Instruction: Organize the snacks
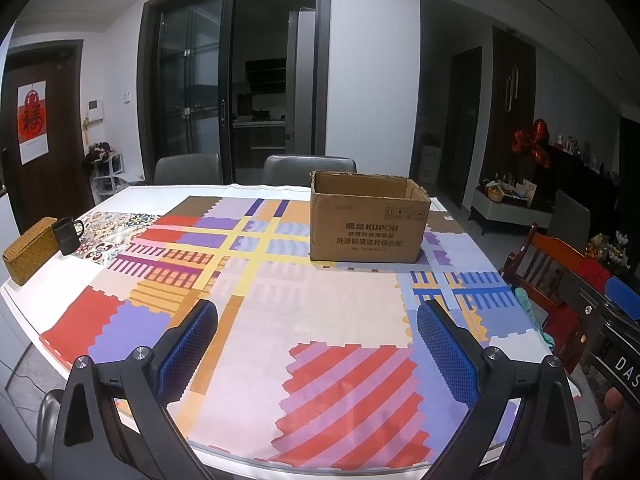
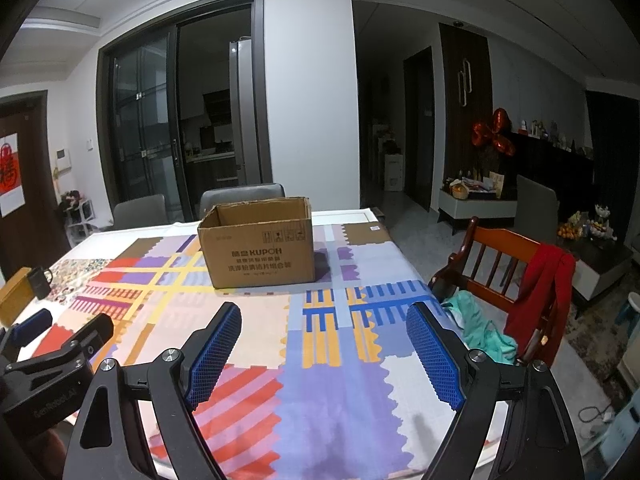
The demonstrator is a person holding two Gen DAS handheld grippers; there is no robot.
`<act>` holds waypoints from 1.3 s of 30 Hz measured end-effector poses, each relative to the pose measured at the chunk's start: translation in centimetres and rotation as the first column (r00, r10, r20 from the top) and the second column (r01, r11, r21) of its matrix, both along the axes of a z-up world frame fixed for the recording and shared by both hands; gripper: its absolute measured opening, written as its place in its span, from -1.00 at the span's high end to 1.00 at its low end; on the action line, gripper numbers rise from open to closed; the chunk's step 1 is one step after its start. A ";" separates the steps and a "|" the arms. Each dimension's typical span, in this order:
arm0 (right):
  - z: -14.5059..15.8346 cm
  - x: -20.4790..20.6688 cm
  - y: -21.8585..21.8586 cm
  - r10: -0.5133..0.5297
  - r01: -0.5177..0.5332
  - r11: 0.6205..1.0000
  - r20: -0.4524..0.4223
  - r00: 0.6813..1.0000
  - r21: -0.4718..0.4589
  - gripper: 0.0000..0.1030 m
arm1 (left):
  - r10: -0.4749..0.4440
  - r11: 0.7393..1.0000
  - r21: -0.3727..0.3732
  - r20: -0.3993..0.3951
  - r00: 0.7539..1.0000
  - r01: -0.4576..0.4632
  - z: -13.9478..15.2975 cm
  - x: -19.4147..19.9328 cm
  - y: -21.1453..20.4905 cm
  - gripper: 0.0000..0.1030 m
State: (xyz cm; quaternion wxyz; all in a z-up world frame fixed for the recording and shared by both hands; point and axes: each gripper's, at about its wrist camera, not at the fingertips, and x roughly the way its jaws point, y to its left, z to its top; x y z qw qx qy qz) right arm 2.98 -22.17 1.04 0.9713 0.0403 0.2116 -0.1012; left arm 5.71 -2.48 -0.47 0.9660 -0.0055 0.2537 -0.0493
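Nearest the cameras, the left gripper (image 1: 318, 320) and the right gripper (image 2: 324, 322) both hang over the near edge of the table (image 1: 24, 300), each with its fingers spread wide and nothing between them. The fingers carry blue pads (image 2: 434, 354) with a fine raised grid, a grippy rubbery face set on black hinged arms.

Under them lies a tablecloth (image 1: 328, 320), a flat, matte sheet printed in red, purple, yellow and blue stripes and blocks; it looks smooth enough that light packets would slide on it.

Further back stands the cardboard box (image 1: 368, 224), open at the top, its flaps gone or folded away, plain brown with dark print on the front. It rests upright on the cloth, right of centre in the left view. No snacks show in either view; whether any lie inside the box cannot be told.

The step in hand appears to be the start: finding the snacks. A good approach would be to rise high enough to look into the box before reaching, and to steady the light box with one gripper.

At the far left sit a dark mug (image 1: 68, 234) and a woven basket (image 1: 28, 250), touching or nearly so.
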 end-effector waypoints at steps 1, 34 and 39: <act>0.0 0.0 0.0 0.000 0.000 1.000 0.000 1.000 0.000 -0.66 | 0.000 1.000 0.000 0.001 1.000 0.000 0.0 0.0 0.0 -0.98; 0.2 -0.2 0.2 -0.001 0.001 1.000 0.006 1.000 -0.001 -0.66 | -0.001 1.000 0.009 -0.003 1.000 0.001 0.1 0.2 -0.1 -0.98; 0.5 0.1 0.0 -0.005 0.005 1.000 0.005 1.000 0.004 -0.66 | -0.006 1.000 0.008 -0.011 1.000 0.006 0.1 0.2 0.0 -0.98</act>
